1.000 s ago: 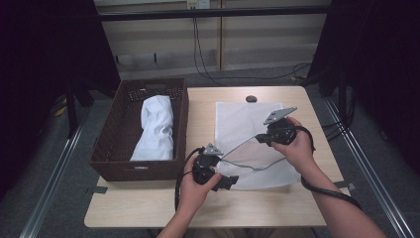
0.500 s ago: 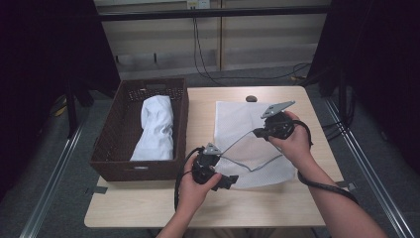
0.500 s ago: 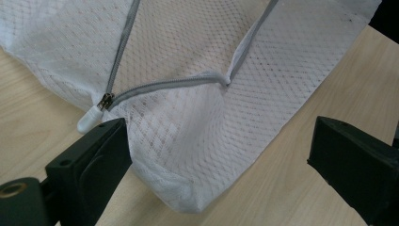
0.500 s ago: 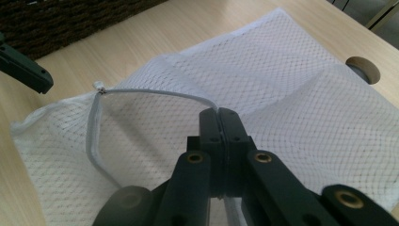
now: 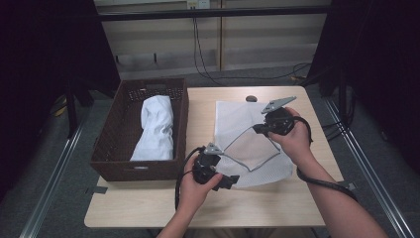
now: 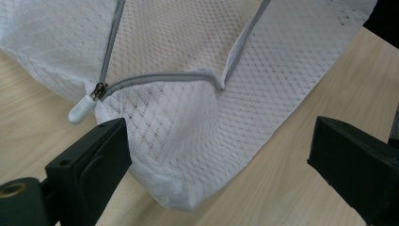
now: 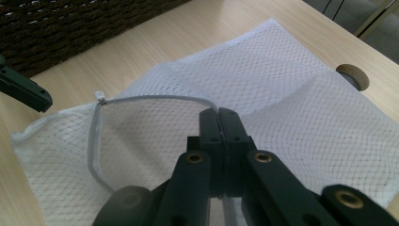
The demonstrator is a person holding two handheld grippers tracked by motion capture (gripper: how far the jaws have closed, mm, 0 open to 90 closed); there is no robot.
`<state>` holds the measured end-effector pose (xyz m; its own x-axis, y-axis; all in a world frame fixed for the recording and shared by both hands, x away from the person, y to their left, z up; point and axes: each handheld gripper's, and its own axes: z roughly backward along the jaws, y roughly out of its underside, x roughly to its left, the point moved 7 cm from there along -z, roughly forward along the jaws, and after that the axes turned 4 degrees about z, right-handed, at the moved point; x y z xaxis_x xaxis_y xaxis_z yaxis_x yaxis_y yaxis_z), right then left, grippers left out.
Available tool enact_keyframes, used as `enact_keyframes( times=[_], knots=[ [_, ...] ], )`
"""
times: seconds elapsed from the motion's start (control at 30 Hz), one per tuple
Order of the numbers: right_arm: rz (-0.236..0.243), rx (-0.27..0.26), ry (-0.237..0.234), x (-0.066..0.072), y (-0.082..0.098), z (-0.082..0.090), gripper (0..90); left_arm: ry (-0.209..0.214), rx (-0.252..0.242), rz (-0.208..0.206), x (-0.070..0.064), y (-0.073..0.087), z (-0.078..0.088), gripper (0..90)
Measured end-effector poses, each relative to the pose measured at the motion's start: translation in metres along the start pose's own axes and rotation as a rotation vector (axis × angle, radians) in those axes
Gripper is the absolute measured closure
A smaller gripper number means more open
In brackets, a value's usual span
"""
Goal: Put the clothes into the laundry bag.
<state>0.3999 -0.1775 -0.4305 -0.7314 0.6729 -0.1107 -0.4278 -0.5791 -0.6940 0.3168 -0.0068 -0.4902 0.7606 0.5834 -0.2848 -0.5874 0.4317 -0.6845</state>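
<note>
Two grippers work a white mesh bag (image 5: 250,141) on the table (image 5: 198,210) in the high view. That bag lies flat on the right half of the tabletop, beside a brown basket (image 5: 111,148) that holds a bundled white cloth (image 5: 156,130). Its grey zipper (image 5: 247,166) stands open, with the upper edge lifted off the lower layer. The right gripper (image 5: 258,130) holds that raised edge, while the left gripper (image 5: 233,179) sits at the bag's near left corner. In the left gripper view, the jaws stand wide apart and grip nothing; the bag's corner (image 6: 188,150) lies between them on the wood, and a white zipper pull (image 6: 82,109) rests just above the left jaw. In the right gripper view, the jaws are pressed together on the zipper edge (image 7: 155,100) of the bag (image 7: 301,108), which arcs up from the mesh; a round hole (image 7: 352,75) shows in the table beyond, and the basket (image 7: 61,28) fills the top left.
</note>
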Motion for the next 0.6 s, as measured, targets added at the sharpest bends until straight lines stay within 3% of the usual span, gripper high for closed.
enact_keyframes(
  times=[0.47,0.6],
  knots=[
    [0.007,0.001,-0.004,0.001,-0.010,0.004,90.0,0.005,-0.007,0.009,0.000,-0.003,0.005,5.3],
    [0.002,-0.003,0.004,-0.001,-0.011,0.006,90.0,0.002,-0.018,0.001,0.001,-0.009,0.014,5.3]
  ],
)
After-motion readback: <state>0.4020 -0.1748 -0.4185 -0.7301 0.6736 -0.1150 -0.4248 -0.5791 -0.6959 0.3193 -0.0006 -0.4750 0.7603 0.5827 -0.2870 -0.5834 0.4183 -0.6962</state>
